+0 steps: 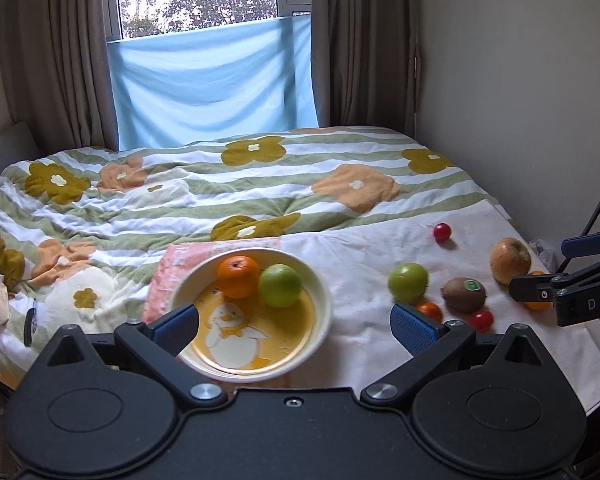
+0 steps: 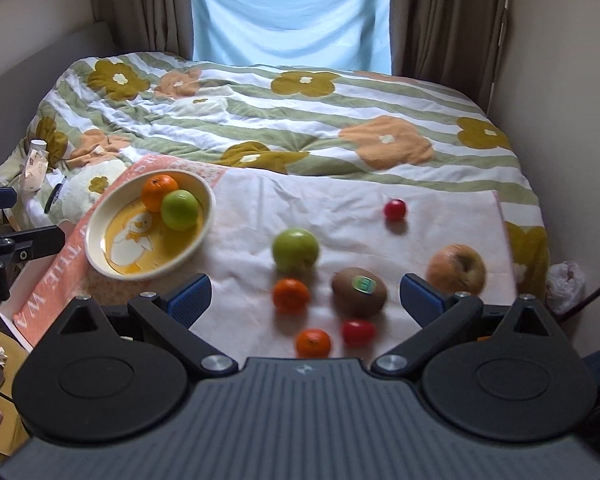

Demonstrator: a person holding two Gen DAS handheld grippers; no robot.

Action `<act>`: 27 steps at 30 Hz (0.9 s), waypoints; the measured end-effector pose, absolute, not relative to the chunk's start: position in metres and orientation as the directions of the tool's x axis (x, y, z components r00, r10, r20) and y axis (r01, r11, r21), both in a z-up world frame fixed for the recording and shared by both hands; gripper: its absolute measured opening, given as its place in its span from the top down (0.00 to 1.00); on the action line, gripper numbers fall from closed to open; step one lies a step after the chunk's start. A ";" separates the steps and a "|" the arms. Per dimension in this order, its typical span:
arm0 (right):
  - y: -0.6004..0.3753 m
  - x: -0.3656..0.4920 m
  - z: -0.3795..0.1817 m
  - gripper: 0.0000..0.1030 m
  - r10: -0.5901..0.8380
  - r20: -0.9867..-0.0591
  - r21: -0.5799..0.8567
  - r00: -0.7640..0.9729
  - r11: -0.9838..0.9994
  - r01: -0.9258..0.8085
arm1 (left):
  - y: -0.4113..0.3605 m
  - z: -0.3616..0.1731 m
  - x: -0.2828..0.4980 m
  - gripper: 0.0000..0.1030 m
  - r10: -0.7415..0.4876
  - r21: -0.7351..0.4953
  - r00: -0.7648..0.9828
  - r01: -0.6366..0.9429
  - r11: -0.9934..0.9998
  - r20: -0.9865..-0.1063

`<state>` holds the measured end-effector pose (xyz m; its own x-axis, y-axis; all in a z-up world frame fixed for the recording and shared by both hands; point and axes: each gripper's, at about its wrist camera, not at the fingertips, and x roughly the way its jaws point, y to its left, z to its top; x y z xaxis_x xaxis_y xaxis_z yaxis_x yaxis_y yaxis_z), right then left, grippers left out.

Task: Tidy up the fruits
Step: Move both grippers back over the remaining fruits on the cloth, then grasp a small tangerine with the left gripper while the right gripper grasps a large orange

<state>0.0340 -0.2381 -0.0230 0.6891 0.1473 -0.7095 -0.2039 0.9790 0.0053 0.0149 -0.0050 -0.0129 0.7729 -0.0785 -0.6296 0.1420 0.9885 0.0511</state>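
Right wrist view: right gripper [image 2: 302, 296] hovers over loose fruit — jaws wide (empty), left gripper [image 1: 294, 330] likewise above the bowl [image 1: 324, 300].

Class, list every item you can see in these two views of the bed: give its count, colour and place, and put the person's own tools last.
bowl: 1, cream with yellow duck picture, on the pink cloth at left
orange: 1, in the bowl
green apple: 1, in the bowl, touching the orange
green apple: 1, loose on the white cloth
small oranges: 2, on the white cloth, near side
kiwi: 1, brown with green sticker, on the white cloth
red tomatoes: 2, one far, one near
brownish apple: 1, at right
quilt: 1, striped, flowered, covering the bed
left hand-held gripper: open, above the bowl
right hand-held gripper: open, above the loose fruit
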 end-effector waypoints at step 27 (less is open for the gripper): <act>-0.394 0.062 -0.114 0.00 0.121 -0.730 -0.028 0.672 0.978 -0.207 | -0.185 -0.125 0.049 0.08 -0.142 0.045 0.672 0.253 0.966 -0.727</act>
<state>0.0616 -0.3936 -0.1139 0.6723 0.1208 -0.7303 -0.2065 0.9780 -0.0283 0.0488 -0.1848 -0.1247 0.6716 -0.1415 -0.7273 0.2527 0.9665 0.0453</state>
